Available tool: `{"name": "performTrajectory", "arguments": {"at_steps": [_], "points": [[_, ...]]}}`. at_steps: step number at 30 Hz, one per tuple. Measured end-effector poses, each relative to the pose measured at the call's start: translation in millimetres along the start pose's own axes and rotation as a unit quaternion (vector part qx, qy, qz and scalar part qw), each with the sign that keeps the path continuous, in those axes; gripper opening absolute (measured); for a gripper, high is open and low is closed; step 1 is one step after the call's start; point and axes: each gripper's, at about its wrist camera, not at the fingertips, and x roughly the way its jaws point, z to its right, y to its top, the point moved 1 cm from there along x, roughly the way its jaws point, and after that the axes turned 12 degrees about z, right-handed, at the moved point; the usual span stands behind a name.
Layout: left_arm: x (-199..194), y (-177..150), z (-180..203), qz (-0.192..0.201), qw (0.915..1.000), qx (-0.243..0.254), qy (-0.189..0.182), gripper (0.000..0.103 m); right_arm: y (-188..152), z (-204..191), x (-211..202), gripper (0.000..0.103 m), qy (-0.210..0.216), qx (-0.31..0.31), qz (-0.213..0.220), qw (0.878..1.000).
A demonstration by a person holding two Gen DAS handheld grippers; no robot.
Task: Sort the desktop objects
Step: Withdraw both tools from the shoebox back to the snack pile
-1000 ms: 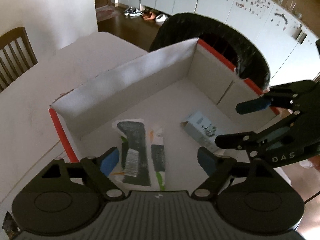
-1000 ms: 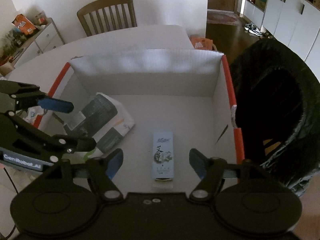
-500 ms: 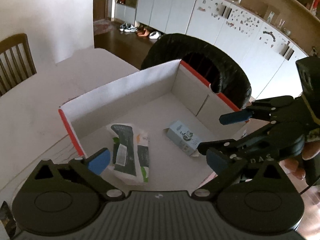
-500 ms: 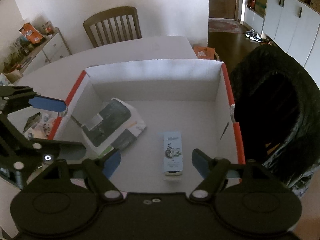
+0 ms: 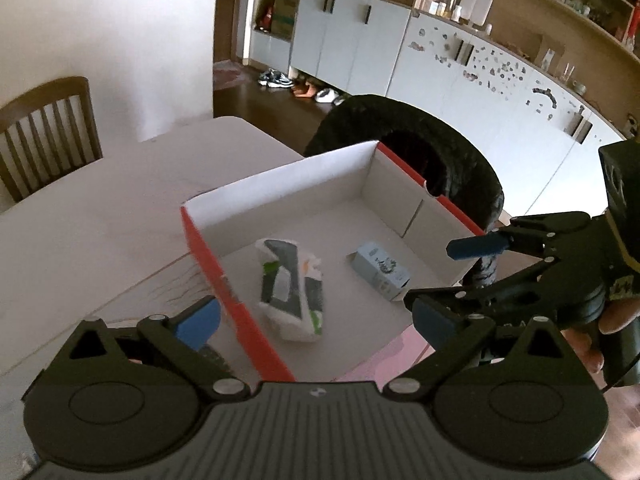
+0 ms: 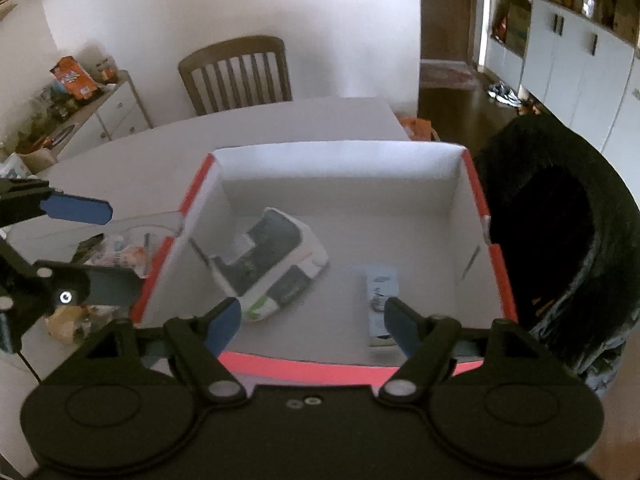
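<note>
Tissue pack (image 5: 290, 288) and small blue carton (image 5: 380, 271) inside red-edged box (image 5: 224, 280) on worktop (image 5: 100, 216) — left gripper (image 5: 316, 316) and right gripper (image 6: 312, 318) both wide open, holding nothing.

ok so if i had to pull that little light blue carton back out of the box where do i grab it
Grip the light blue carton across its narrow width, midway along its long sides, coming straight down from above. It lies flat on the floor of the box, clear of the walls and the white pouch, so both long sides are free.

Light-blue carton (image 6: 382, 304) partly hidden behind right gripper finger (image 6: 400, 326), print blurred; clutter (image 6: 116, 256) left of box (image 6: 336, 152) unidentifiable.
</note>
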Motion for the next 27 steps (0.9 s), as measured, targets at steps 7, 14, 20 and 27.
{"name": "performTrajectory", "arguments": {"at_steps": [7, 14, 20, 27], "points": [[-34.5, -14.5, -16.1, 0.001, 0.9998, -0.004, 0.017, 0.103, -7.7, -43.1, -8.2, 0.078, 0.019, -0.014, 0.011, 1.000], [-68.3, -33.3, -39.7, 0.003, 0.9989, -0.016, 0.044, 0.103, -17.2, -86.3, -4.4, 0.078, 0.044, -0.012, 0.008, 0.999], [-89.7, -47.7, -63.7, 0.003, 0.9974, -0.037, 0.061, 0.103, -25.3, -122.2, -0.4, 0.078, 0.063, -0.014, 0.004, 0.998], [-114.2, -64.9, -89.2, 0.016, 0.9953, -0.055, 0.078, 0.103, -31.2, -150.8, 2.2, 0.078, 0.066, -0.025, 0.000, 0.998]]}}
